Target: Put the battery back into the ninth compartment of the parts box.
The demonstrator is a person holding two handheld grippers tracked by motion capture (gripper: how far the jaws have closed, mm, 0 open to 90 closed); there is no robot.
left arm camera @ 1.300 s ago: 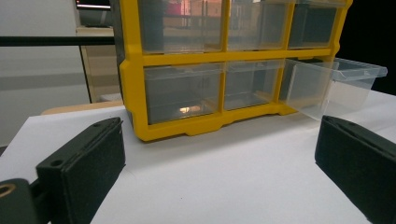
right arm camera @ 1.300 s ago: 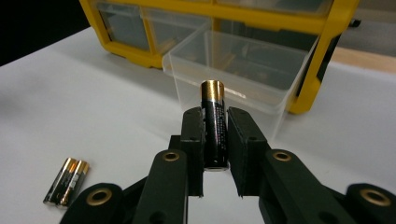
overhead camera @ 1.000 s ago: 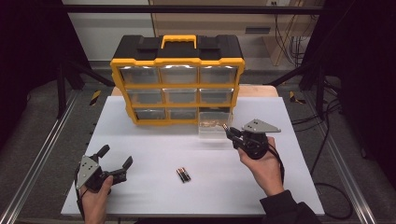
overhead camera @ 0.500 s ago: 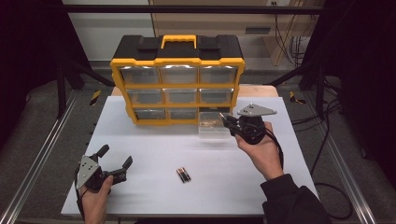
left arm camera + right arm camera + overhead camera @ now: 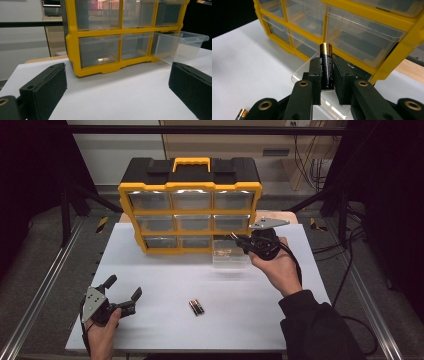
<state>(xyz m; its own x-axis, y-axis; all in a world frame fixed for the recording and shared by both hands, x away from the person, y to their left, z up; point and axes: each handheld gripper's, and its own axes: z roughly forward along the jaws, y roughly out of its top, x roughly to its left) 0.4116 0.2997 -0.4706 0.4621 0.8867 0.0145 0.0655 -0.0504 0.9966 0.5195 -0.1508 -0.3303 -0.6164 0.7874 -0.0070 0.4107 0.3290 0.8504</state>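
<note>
A black AA battery (image 5: pixel 327 66) with a gold end stands upright between the jaws of my right gripper (image 5: pixel 327 61), which is shut on it. In the high view the right gripper (image 5: pixel 239 240) hovers over a clear drawer (image 5: pixel 230 256) pulled out of the bottom-right slot of the yellow organiser (image 5: pixel 190 190). The drawer (image 5: pixel 304 72) lies just below and beyond the battery. My left gripper (image 5: pixel 124 286) rests at the table's near left, open, nothing between its jaws. Two more batteries (image 5: pixel 196 307) lie side by side mid-table.
The white table top (image 5: pixel 165 275) is bordered by metal rails left and right. In the left gripper view, the organiser (image 5: pixel 72 50) stands ahead with its pulled-out drawer (image 5: pixel 180 45) at the right. One loose battery (image 5: pixel 241 113) shows at the lower left of the right gripper view.
My right hand has carried the battery up and away from me, toward the organiser and over the pulled-out drawer. The left gripper has stayed put.
</note>
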